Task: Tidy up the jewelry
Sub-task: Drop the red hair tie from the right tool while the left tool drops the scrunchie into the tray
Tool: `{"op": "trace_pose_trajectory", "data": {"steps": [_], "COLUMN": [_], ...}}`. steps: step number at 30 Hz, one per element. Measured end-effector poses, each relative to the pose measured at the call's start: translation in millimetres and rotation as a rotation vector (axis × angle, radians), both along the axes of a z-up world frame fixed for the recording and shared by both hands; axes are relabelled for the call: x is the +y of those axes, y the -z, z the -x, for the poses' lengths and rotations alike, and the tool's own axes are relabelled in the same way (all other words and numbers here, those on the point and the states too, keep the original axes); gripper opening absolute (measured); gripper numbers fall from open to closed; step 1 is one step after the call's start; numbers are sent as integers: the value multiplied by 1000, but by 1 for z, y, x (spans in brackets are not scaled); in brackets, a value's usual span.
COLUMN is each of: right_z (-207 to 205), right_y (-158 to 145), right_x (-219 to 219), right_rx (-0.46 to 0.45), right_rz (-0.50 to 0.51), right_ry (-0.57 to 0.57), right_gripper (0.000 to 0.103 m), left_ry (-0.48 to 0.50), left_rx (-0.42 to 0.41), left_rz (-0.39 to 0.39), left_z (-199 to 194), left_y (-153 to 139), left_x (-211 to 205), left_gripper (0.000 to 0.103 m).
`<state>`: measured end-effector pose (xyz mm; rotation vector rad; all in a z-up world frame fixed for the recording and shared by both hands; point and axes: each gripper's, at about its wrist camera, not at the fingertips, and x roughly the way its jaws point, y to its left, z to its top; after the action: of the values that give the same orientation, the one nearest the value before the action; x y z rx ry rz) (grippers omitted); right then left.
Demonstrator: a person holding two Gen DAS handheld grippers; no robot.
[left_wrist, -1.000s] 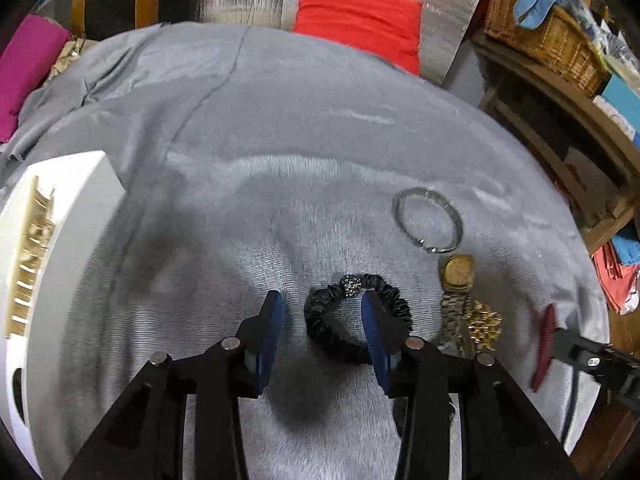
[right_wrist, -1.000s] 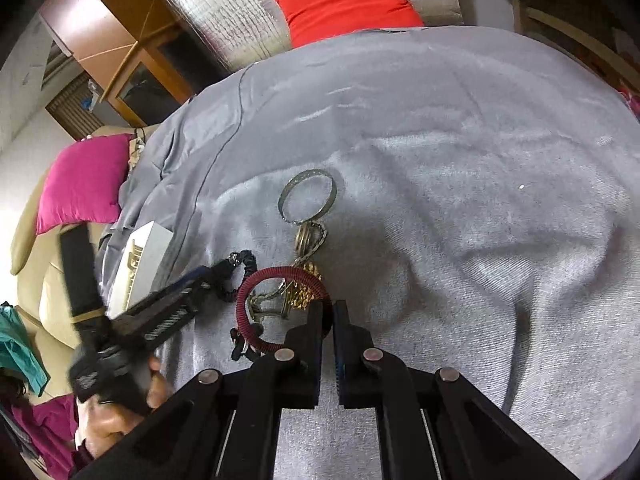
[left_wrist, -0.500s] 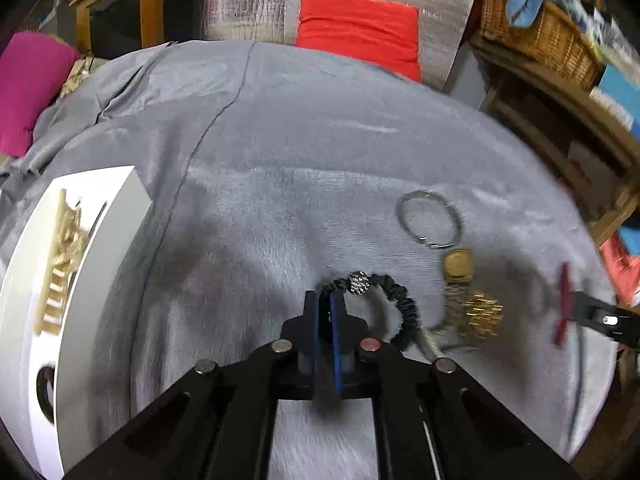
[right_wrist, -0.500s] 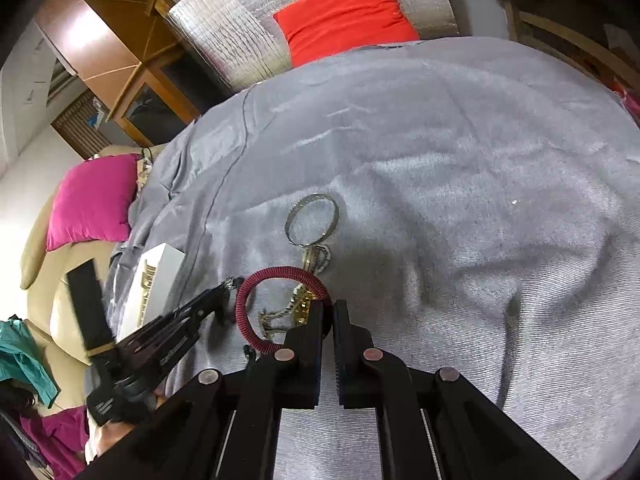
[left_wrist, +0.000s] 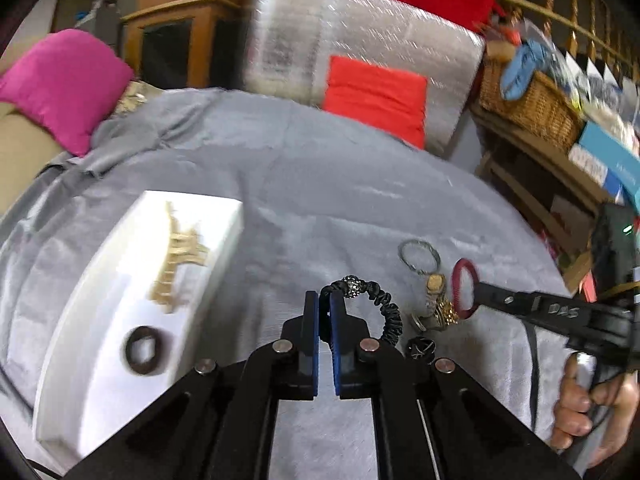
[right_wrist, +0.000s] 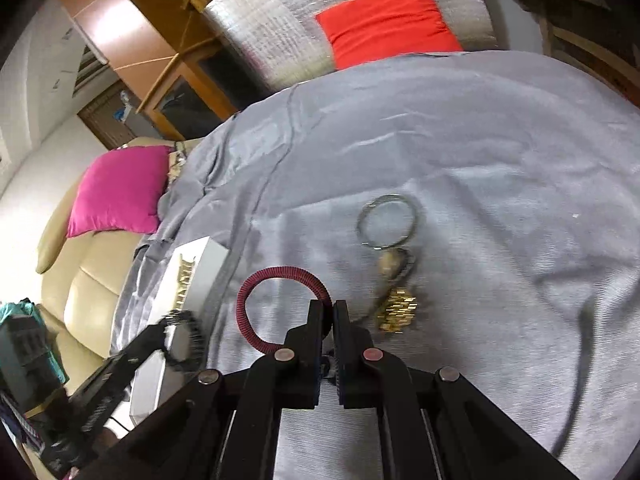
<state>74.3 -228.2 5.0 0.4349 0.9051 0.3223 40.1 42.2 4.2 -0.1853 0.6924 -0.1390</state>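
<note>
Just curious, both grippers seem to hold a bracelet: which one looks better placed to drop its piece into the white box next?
Probably the left. The left gripper, shut on the black bracelet, is right beside the white box; the right gripper, holding the red bangle, is farther off.

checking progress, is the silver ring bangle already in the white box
No, the silver ring bangle lies on the grey cloth beside the gold watch, apart from the white box.
</note>
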Motion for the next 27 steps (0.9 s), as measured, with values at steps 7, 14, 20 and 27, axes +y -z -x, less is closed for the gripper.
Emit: {"op": "trace_pose_trajectory", "data": {"steps": [7, 14, 20, 27], "right_z": [2, 8, -1, -14], "right_y": [-9, -26, -22, -18], "right_x": [42, 95, 166, 260], "right_rx": [-31, -102, -92, -62], "right_rz": [-13, -17, 20, 79], "right_ry": [-69, -141, -238, -364], "right_gripper": [6, 6, 6, 6], "left_ry": [-169, -281, -293, -274], "left_rx": [-57, 18, 135, 230], "left_rz": [28, 28, 68, 131], "left_z": [41, 46, 40, 38], "left_y": [-13, 3, 33, 54], "left_x": [68, 129, 155, 160], "left_gripper": [5, 5, 5, 5]}}
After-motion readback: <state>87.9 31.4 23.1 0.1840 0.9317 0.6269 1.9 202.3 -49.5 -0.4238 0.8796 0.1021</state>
